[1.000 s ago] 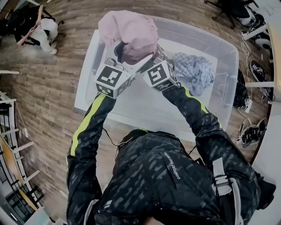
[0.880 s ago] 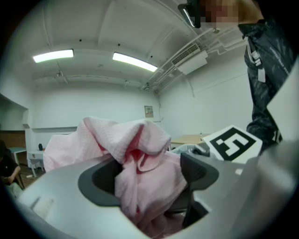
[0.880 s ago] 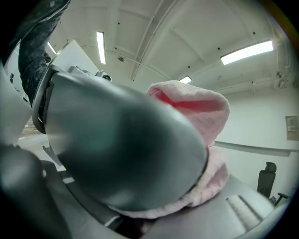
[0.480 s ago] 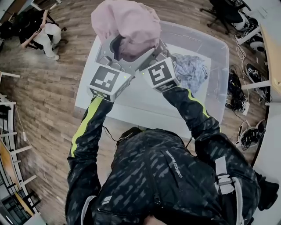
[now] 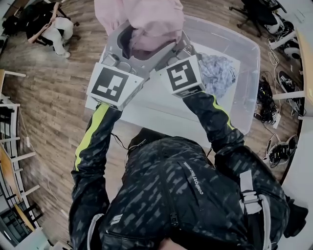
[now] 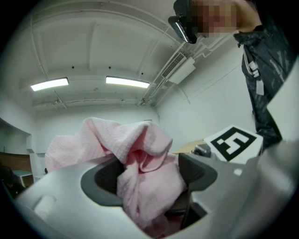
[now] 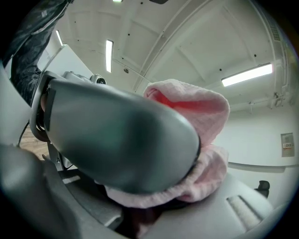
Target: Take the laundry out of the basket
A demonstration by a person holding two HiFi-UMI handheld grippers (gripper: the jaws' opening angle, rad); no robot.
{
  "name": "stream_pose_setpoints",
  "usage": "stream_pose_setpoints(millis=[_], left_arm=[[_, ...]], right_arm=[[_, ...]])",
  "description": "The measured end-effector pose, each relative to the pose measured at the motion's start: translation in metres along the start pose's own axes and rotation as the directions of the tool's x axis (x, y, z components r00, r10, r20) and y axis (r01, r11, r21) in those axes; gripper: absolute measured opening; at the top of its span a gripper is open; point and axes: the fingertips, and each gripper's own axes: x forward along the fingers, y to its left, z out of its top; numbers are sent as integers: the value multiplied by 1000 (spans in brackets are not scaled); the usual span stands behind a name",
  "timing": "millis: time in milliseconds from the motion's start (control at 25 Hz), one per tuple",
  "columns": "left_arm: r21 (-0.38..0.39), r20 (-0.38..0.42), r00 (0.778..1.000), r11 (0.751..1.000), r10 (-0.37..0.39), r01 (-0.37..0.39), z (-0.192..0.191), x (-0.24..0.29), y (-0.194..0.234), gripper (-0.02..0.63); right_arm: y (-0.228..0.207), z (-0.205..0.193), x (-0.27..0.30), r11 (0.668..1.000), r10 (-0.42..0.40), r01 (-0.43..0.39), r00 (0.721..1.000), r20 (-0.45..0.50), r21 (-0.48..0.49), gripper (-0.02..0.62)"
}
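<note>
Your left gripper (image 5: pixel 128 43) and right gripper (image 5: pixel 172 48) both clench the crumpled pink waffle-weave towel (image 5: pixel 142 18), held up above the clear plastic storage bin (image 5: pixel 246 105). The left jaws have just been closing slightly on it. A blue patterned garment (image 5: pixel 217 73) lies inside the bin.

- Pink towel (image 5: pixel 146 17): one.
- Blue patterned garment (image 5: pixel 217 73): one.
- Clear plastic bin (image 5: pixel 244 97): one.
- Grippers: two, the left gripper (image 5: pixel 131 43), whose jaws have just been closing with the pink towel between them, and the right gripper (image 5: pixel 168 46).
- Marker cubes: two, the left cube (image 5: pixel 113 87) and the right cube (image 5: pixel 182 75).
- Person in a dark patterned jacket (image 5: pixel 186 195): one.
- Ceiling light strips in the left gripper view: two, one strip (image 6: pixel 49 84) beside the other strip (image 6: pixel 127 82).
- Office chair (image 5: pixel 254 12): one.
</note>
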Motion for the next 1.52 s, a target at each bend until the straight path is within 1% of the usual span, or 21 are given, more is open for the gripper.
stream_pose_setpoints(millis=[240,360,520,720,920,1080,1280,1440,1520], left_arm=[[5,2,1000,1000,7,-7,7,-18,1,360],[8,9,1000,1000,-2,2,10,-23,6,360],[12,32,999,999,-33,33,12,-26,14,359],[-2,60,993,995,-103,104,11,-42,21,357],[-19,109,976,981,-190,193,14,-59,34,351],[-21,156,956,967,-247,254,23,-79,47,351],[5,196,940,958,-280,285,30,-113,77,342],[20,216,929,953,-300,304,32,-140,106,339],[39,224,925,951,-308,307,36,-152,118,337]], right_arm=[[13,14,-2,1000,12,-12,1000,8,-7,132],[15,20,2,1000,2,-2,1000,4,-9,132],[15,24,10,999,-27,27,1000,-8,-26,132],[24,30,17,996,-85,84,996,-31,-33,132],[32,38,27,989,-141,137,987,-81,-59,133],[41,55,37,978,-196,186,974,-111,-100,133],[62,81,63,964,-253,238,959,-128,-117,133],[81,100,89,955,-283,266,951,-127,-132,133],[89,111,100,950,-295,279,949,-113,-141,133]])
